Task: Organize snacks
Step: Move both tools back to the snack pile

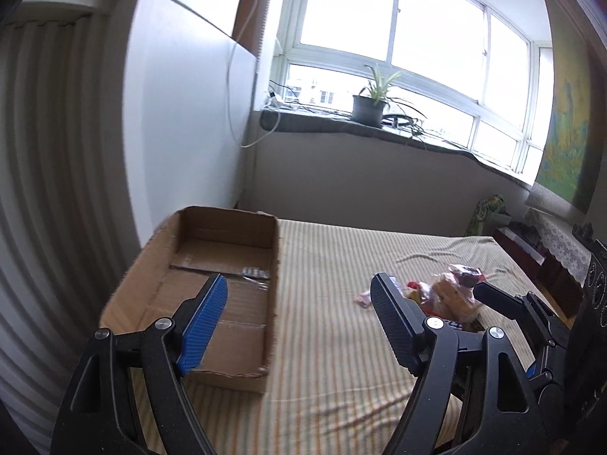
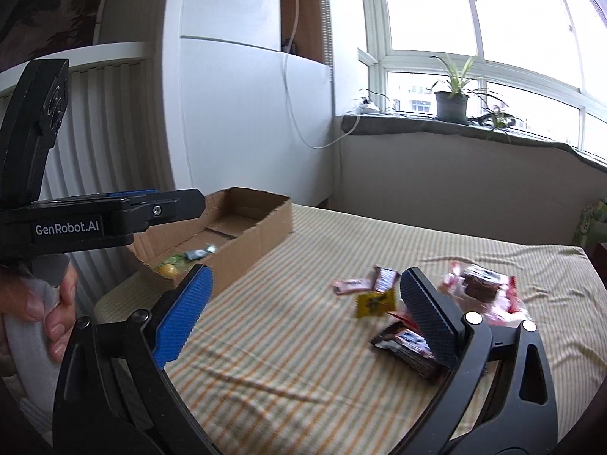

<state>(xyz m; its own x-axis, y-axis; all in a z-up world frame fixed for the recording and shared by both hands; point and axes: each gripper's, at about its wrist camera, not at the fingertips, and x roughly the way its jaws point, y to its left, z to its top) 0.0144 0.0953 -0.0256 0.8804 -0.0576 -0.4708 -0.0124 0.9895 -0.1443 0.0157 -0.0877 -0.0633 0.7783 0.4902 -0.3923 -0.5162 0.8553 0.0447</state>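
- Bed point(image 2: 303, 360) with a striped yellow-and-white sheet, filling the lower part of both views, far edge running below the window wall.
- Window point(image 1: 417, 30) with a grey sill behind the bed; potted plant point(image 2: 451, 104) standing on the sill.
- Cardboard box point(image 1: 212, 265), open-topped and long, lying along the bed's left edge near the far left corner; a few small wrapped snacks point(image 2: 189, 256) visible on its floor in the right wrist view.
- Left gripper point(image 1: 299, 303) above the bed's near left part, jaws well apart, nothing between them; blue pad point(image 1: 205, 326) of one finger over the box in the picture, the other finger over bare sheet.
- Right gripper point(image 2: 307, 311) above the bed's near right part, jaws wide apart and empty; dark finger point(image 2: 428, 322) overlapping the snack pile in the picture, contact not clear.
- Hand point(image 2: 49, 314) at the left border of the right wrist view, fingers wrapped round a pale handle.
- Loose snack pile point(image 2: 455, 303) on the sheet toward the bed's right side, well apart from the box: clear bag with a dark brown cake point(image 2: 481, 284), dark packet point(image 2: 409, 349) nearest the near edge, yellow packet point(image 2: 373, 301), pink wrapper point(image 2: 351, 284).
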